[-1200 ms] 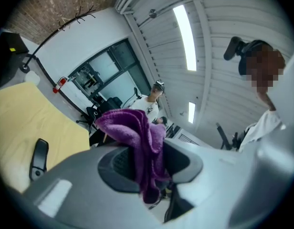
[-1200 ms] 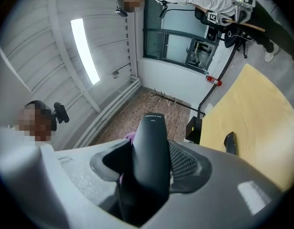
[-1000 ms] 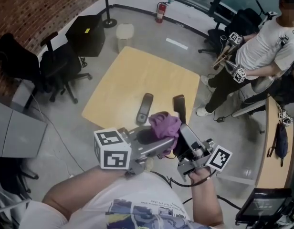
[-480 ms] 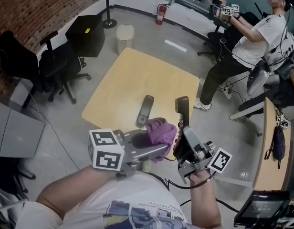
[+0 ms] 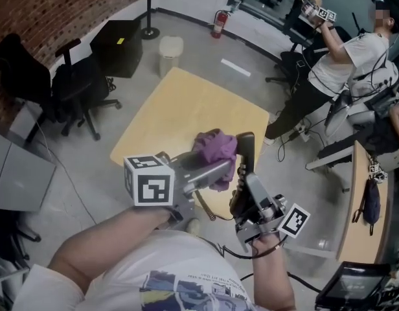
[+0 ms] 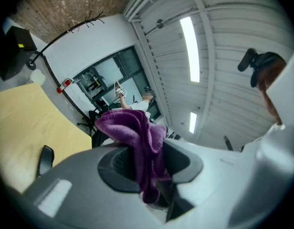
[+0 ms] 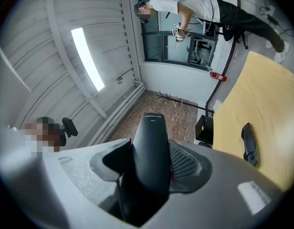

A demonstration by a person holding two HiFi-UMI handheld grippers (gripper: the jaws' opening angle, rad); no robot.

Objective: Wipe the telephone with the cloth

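Note:
My left gripper (image 5: 220,168) is shut on a crumpled purple cloth (image 5: 216,151), which bulges out of the jaws in the left gripper view (image 6: 140,142). My right gripper (image 5: 241,196) is shut on a black telephone handset (image 5: 245,153) and holds it upright above the near edge of the yellow table (image 5: 173,109). The cloth sits right beside the handset, apparently touching its upper part. In the right gripper view the handset (image 7: 151,161) stands between the jaws. Another black phone piece (image 7: 248,143) lies flat on the table, also seen as the dark piece (image 6: 44,159).
Black office chairs (image 5: 70,86) stand left of the table, with a black cabinet (image 5: 118,44) and a white bin (image 5: 168,50) behind it. A person (image 5: 342,63) holding grippers stands at the back right. A wooden desk (image 5: 358,206) runs along the right.
Both grippers have risen. The handset left the table and now stands upright in the right gripper. The cloth has moved up against it, hiding the phone piece on the table.

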